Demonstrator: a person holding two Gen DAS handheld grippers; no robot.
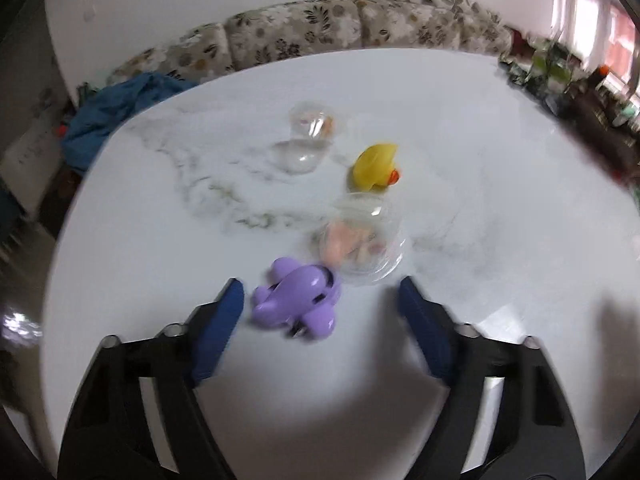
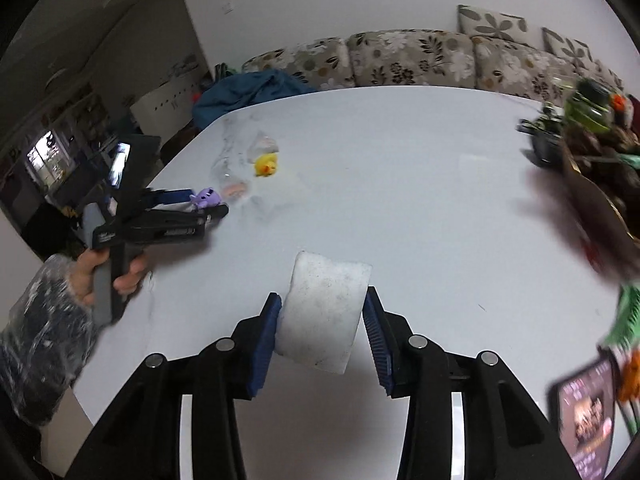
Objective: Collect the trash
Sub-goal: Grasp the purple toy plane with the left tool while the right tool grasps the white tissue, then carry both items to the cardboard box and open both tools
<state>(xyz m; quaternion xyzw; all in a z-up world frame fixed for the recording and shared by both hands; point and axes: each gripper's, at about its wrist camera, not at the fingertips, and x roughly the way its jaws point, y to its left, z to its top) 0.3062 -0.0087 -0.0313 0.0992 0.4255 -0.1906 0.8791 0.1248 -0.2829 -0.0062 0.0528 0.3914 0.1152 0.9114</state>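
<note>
My left gripper [image 1: 320,284] is open over the white marble table [image 1: 480,200], with a purple toy plane [image 1: 298,300] lying between its blue pads, close to the left one and untouched by the right. Just beyond lie a clear plastic cup [image 1: 360,244] with something pink inside, a yellow rubber duck [image 1: 376,166] and another clear plastic piece [image 1: 308,132]. My right gripper [image 2: 322,296] is shut on a white, slightly dirty foam block [image 2: 324,320]. The right wrist view also shows the left gripper [image 2: 206,203] at the purple toy plane [image 2: 208,196], near the duck [image 2: 266,166].
A floral sofa [image 2: 400,56] runs behind the table, with a blue cloth [image 2: 248,88] at its left end. Plants and clutter [image 2: 580,132] crowd the table's right edge, and a screen [image 2: 588,412] lies at the lower right. A hand [image 2: 124,276] in a plastic-covered sleeve holds the left gripper.
</note>
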